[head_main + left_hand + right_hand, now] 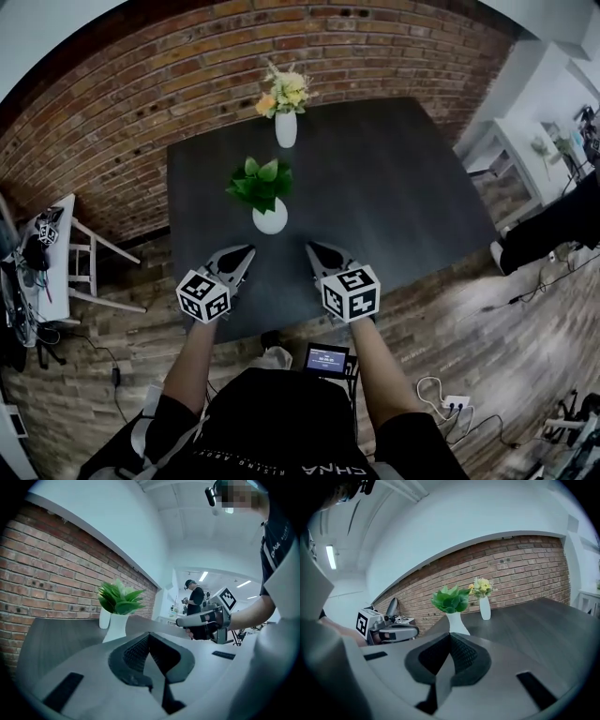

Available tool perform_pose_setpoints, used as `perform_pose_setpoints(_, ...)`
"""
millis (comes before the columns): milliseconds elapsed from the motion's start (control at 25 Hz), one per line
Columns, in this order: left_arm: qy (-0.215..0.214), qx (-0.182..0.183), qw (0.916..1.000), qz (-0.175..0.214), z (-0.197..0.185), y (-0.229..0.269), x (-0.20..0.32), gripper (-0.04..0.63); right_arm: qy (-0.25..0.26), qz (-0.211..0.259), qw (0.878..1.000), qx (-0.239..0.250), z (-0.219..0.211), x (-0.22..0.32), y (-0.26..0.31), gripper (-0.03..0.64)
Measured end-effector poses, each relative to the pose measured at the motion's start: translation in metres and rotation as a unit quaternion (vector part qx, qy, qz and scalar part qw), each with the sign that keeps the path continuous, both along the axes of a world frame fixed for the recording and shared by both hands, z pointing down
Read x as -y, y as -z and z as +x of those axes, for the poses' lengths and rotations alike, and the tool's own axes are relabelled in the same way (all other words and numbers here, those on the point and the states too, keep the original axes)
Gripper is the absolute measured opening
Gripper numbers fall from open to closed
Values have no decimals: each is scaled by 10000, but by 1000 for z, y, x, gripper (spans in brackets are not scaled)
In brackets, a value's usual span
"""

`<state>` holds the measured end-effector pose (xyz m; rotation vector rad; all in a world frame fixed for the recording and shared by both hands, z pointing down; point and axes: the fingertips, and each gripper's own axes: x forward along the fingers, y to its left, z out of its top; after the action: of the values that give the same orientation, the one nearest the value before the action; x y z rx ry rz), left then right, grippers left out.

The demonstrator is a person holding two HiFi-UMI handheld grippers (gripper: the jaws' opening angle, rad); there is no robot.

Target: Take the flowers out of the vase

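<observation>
A bunch of yellow and orange flowers point(284, 92) stands in a slim white vase point(286, 129) at the far side of the dark table point(394, 187). Closer, a round white vase point(270, 218) holds green leaves point(261, 181). My left gripper point(246, 252) and right gripper point(313, 250) hover side by side over the table's near edge, both shut and empty, pointing at the leafy vase. In the right gripper view the leafy vase point(454, 622) stands ahead of the flower vase point(485, 607). The left gripper view shows the leaves point(120, 598) and the right gripper point(180, 620).
A brick wall point(187, 75) runs behind the table. A white stool and a cluttered white shelf point(56, 253) stand at the left. Cables and a power strip point(455, 405) lie on the wooden floor. A person point(194, 597) stands far off in the left gripper view.
</observation>
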<state>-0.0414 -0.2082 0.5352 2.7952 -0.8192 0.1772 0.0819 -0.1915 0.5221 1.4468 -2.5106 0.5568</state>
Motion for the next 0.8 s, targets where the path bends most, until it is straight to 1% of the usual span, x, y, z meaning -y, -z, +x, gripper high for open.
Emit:
perform_pose_setpoints(200,-59,-71,10000,-28,-8,0,45,2,-19,-21,10000,44,-13,39,0,5)
perform_pose_setpoints(440,-19,-58,9998,-163,-7,-11,69,2,160,-143,9997,-110,-18,67,-10,5)
perform_pose_setpoints(520,63,-10,9998,-173,-5,-14,77,3,251,-148,9995,-104,-17,81,-10,5)
perform_pose_setpoints(680,306,-48,9992,-244,-5,-13,88,3,535,-131,9984,-150,-15,102,-3,5)
perform_pose_setpoints(800,492,-79,9984,-249,-6,-7,98,3,650,-59,9978,-151,-9,118,6,5)
